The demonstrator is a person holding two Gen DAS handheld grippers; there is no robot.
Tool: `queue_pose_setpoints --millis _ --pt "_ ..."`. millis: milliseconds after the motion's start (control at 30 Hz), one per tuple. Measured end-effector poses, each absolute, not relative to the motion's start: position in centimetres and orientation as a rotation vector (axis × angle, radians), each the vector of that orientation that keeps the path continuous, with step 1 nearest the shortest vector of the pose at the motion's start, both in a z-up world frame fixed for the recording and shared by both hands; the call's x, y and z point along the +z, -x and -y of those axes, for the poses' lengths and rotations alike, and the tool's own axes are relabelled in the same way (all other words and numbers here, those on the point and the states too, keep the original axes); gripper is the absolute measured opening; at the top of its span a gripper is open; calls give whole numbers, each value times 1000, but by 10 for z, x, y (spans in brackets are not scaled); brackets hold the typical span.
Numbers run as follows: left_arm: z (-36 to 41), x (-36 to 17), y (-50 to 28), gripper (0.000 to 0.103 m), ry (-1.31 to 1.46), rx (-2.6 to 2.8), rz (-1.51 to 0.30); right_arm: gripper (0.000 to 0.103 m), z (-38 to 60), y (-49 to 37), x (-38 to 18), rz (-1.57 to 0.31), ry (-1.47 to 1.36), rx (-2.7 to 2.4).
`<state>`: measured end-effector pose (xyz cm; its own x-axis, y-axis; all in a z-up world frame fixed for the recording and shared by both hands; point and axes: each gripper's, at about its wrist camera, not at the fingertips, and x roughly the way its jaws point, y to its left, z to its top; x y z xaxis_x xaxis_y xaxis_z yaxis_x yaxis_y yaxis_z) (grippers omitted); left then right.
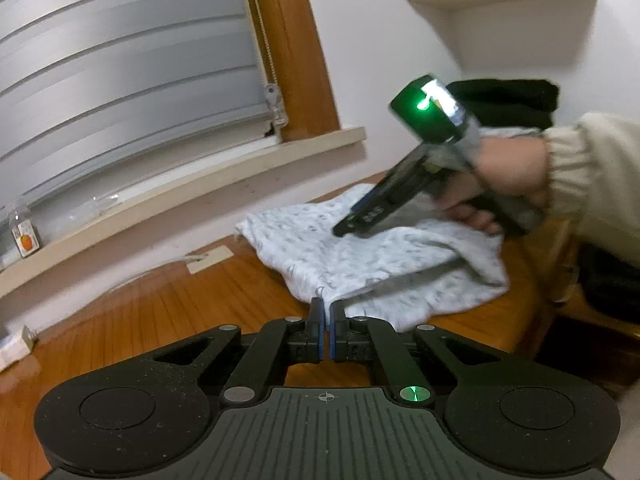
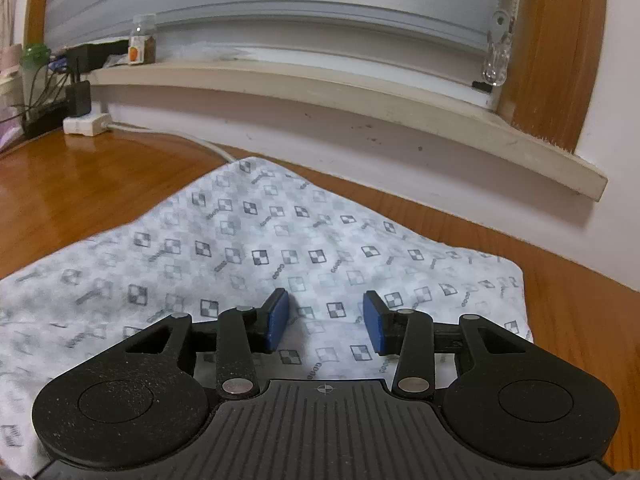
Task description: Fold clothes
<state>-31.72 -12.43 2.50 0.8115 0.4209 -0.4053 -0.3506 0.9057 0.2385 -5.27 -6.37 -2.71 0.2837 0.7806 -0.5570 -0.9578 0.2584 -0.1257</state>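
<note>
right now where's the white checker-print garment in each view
Left wrist: white checker-print garment lies centre-right on the wooden table, its near corner at the left claw.
Right wrist: it fills the lower middle, under the right claw.
Shared landmark: cream window sill.

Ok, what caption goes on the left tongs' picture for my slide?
Left tongs pinch the white patterned cloth's edge on the wooden table while the right tongs hover above.

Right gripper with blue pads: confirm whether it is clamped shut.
No, the right gripper stands open above the white patterned garment.
</note>
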Motion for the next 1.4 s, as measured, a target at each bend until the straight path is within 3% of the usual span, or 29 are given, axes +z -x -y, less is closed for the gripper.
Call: queue_pose_setpoints --millis 167,400,500,567,667,733,800,833,1200,1300,1367,1400 --pt "130 1 316 0 -175 389 -559 41 64 53 -28 -417 496 1226" --pt "126 20 324 0 -161 394 -525 41 65 56 -28 -401 504 1226" --pt "119 22 312 8 -159 394 -531 41 65 55 -28 -405 497 1230" --pt "117 20 302 25 -170 382 -538 41 66 55 -28 -405 497 1231" --pt "114 16 286 32 -188 387 -543 42 66 56 -28 -401 498 1233" --pt "110 15 280 32 -179 388 -533 42 66 56 -28 -398 499 1234" --pt "106 16 279 7 -151 377 -506 42 67 56 -28 -394 499 1235" --pt "105 16 280 4 -138 373 -501 42 67 56 -29 -393 499 1235" --pt "116 16 302 4 -101 325 -532 44 68 57 -30 -381 506 1255" --pt "107 27 305 10 -68 321 -503 44 75 60 -27 -369 504 1261" --pt "94 38 308 28 -37 311 -474 42 85 63 -23 -366 487 1281" --pt "86 44 305 31 -30 317 -462 34 91 65 -21 -369 474 1300"
